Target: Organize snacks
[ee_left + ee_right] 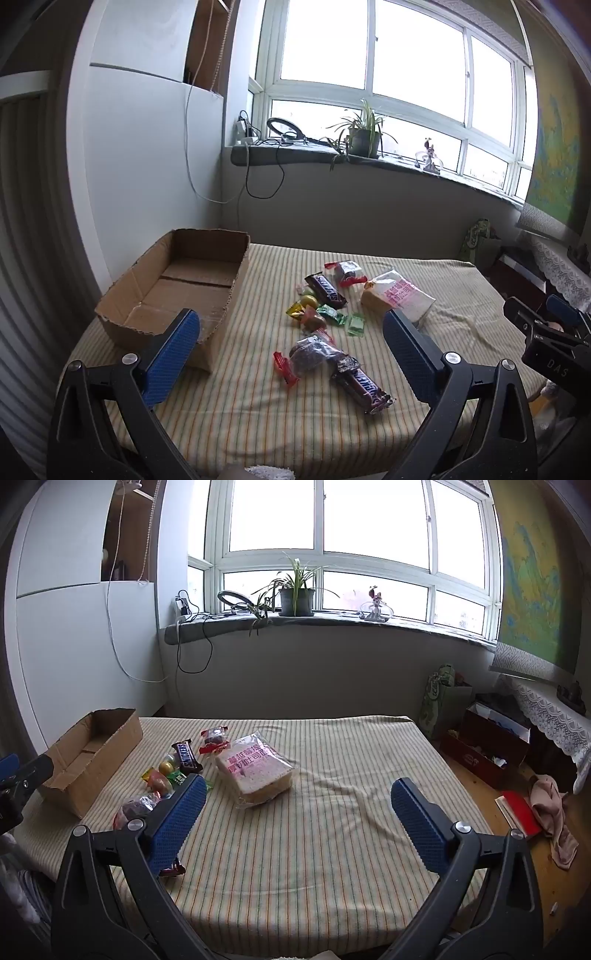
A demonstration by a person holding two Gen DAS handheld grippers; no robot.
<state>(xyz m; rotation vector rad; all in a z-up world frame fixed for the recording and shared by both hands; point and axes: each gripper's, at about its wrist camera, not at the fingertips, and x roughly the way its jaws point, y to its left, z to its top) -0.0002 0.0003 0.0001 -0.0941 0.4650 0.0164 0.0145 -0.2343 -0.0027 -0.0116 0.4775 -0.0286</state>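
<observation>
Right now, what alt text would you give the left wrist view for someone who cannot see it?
An open left gripper hovers over wrapped snacks on a striped cloth: two Snickers bars, candies and a bread bag. An empty cardboard box sits to their left.

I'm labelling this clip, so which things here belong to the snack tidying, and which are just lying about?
Part of the job: cardboard box, two Snickers bars, bagged bread, small wrapped sweets.

Just lying about: potted plant, figurine, ring light, pink cloth.
</observation>
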